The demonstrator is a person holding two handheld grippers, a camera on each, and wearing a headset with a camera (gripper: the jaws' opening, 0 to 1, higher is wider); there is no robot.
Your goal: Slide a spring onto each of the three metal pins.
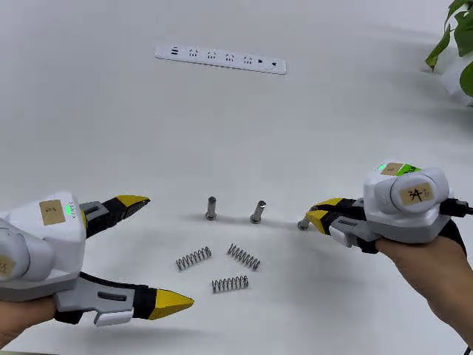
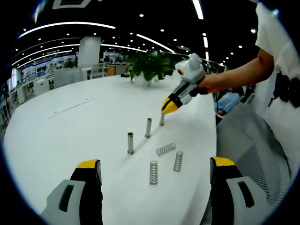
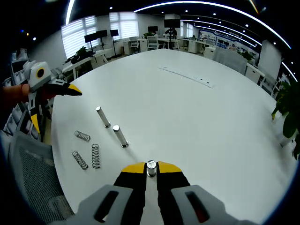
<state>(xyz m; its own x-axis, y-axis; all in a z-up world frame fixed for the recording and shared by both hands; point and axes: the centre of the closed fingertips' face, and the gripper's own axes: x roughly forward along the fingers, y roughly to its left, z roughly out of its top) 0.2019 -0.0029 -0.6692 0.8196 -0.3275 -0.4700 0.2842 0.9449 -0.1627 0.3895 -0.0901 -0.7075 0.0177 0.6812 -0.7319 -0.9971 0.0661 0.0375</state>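
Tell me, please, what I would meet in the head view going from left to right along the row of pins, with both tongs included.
left tongs, open → first pin → second pin → third pin, gripped → right tongs, shut on it

Shiny metal pins (image 1: 211, 208) & springs (image 1: 194, 258), smooth matt white tabletop (image 1: 111, 133), plastic pwr strip (image 1: 220, 58)
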